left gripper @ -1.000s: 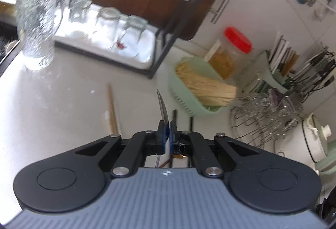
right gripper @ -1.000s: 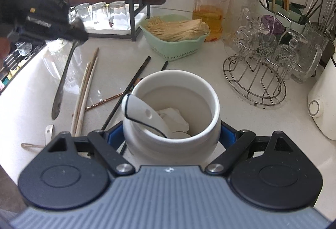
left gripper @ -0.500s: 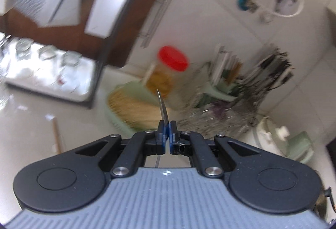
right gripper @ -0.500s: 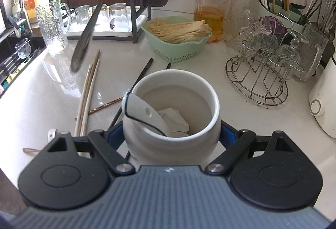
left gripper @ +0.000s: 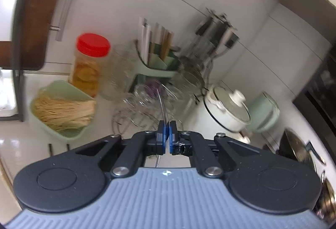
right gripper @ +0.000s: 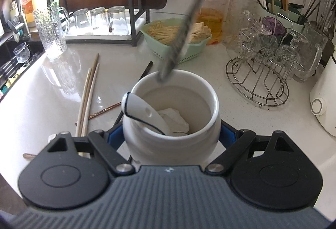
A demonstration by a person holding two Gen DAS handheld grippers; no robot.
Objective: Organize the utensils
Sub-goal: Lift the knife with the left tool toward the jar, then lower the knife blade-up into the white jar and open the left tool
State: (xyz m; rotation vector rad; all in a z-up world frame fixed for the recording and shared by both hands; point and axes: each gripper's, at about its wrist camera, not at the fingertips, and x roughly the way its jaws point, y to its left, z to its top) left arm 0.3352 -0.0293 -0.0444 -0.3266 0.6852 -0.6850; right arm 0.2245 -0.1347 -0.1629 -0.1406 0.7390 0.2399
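Observation:
My right gripper [right gripper: 171, 136] is shut on a white ceramic pot [right gripper: 201, 94] that stands on the pale counter. A white spoon [right gripper: 142, 111] leans inside the pot on its left. My left gripper [left gripper: 167, 134] is shut on a thin metal utensil [left gripper: 161, 102], seen edge-on in the left wrist view. In the right wrist view that metal utensil [right gripper: 187, 23] hangs blurred from the top of the frame, its lower end just over the pot's far rim. Wooden chopsticks [right gripper: 89, 94], a black chopstick [right gripper: 147, 69] and a copper-coloured stick [right gripper: 103, 111] lie on the counter left of the pot.
A green basket of noodles [right gripper: 178, 39], a red-lidded jar [right gripper: 212, 12], a wire rack of glasses [right gripper: 264, 60], a green utensil holder [right gripper: 279, 12] and a white appliance [right gripper: 323, 102] ring the back and right. Upturned glasses [right gripper: 98, 18] and a glass mug [right gripper: 52, 33] stand left.
My left gripper has swung up and to the right with the metal utensil, from over the loose chopsticks to above the pot's far rim. The right gripper and pot have stayed put.

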